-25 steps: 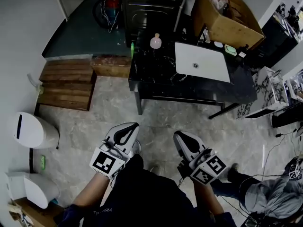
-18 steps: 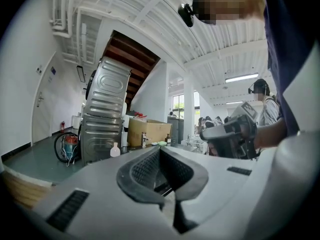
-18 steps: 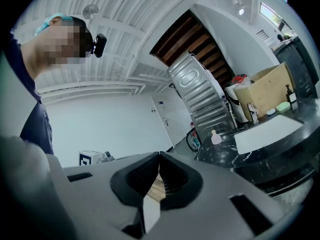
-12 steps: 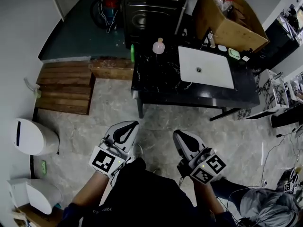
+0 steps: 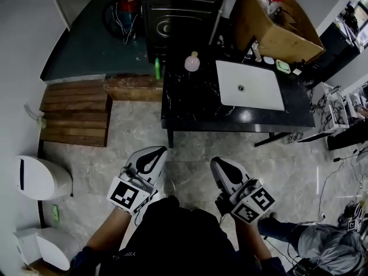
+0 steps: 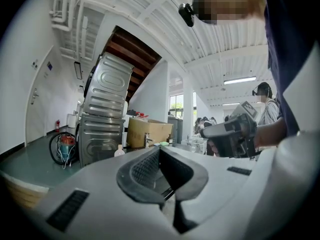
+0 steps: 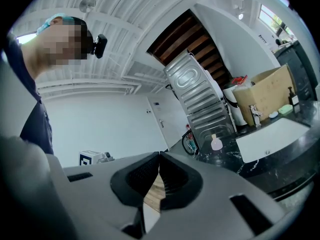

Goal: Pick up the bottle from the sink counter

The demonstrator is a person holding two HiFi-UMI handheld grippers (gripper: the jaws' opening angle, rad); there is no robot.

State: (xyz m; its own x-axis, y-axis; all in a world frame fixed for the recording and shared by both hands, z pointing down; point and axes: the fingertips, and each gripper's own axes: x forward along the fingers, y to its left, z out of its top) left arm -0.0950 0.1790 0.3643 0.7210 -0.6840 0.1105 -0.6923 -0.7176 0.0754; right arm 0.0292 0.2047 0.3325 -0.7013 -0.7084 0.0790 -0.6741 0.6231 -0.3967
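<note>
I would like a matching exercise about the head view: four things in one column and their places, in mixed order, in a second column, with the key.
Things:
1. pale pink round bottle
2. white rectangular sink basin
3. brown cardboard box
4. brown slatted wooden platform

Places:
A. on the floor, left of the black marble counter
B. set into the counter, toward its right end
C. beyond the sink, at the far right
D. at the counter's far edge, left of the sink

Pairs: 1-D, 2-B, 3-C, 4-A
</note>
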